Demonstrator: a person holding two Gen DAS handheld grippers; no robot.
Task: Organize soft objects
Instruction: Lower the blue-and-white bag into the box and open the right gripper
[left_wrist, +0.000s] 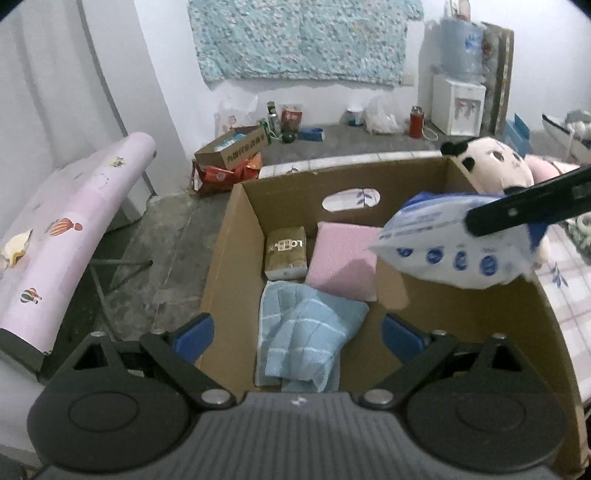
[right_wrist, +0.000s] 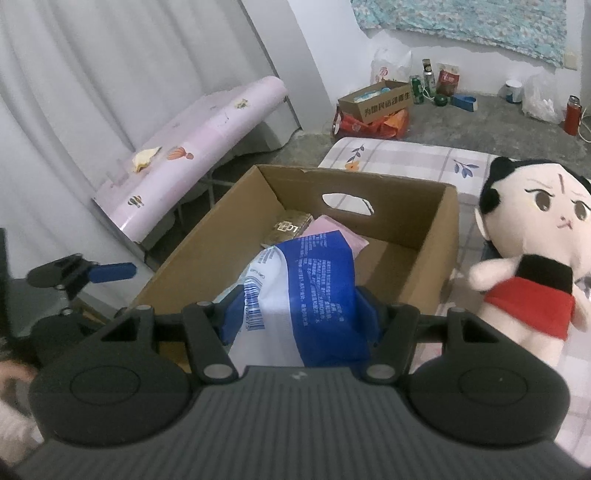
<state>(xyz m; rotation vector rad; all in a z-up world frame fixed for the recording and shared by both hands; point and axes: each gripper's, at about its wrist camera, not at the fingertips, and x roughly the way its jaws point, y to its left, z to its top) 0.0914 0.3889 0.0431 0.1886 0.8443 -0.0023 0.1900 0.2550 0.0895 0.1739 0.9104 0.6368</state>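
The right gripper (right_wrist: 301, 321) reaches in level from the right, clenched on a blue-and-white pack (left_wrist: 454, 243) held above the box (left_wrist: 236, 236). The left gripper (left_wrist: 297, 334) hovers over the box's near edge, jaws spread and empty, above a blue towel (left_wrist: 306, 332).

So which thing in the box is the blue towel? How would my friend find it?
Look into the big cardboard box beside the bed. On its floor, at the end nearest the left gripper, lies the light blue towel. It is loosely crumpled cloth with pale stripes, unlike the smooth pink pack and brown tissue pack behind it.
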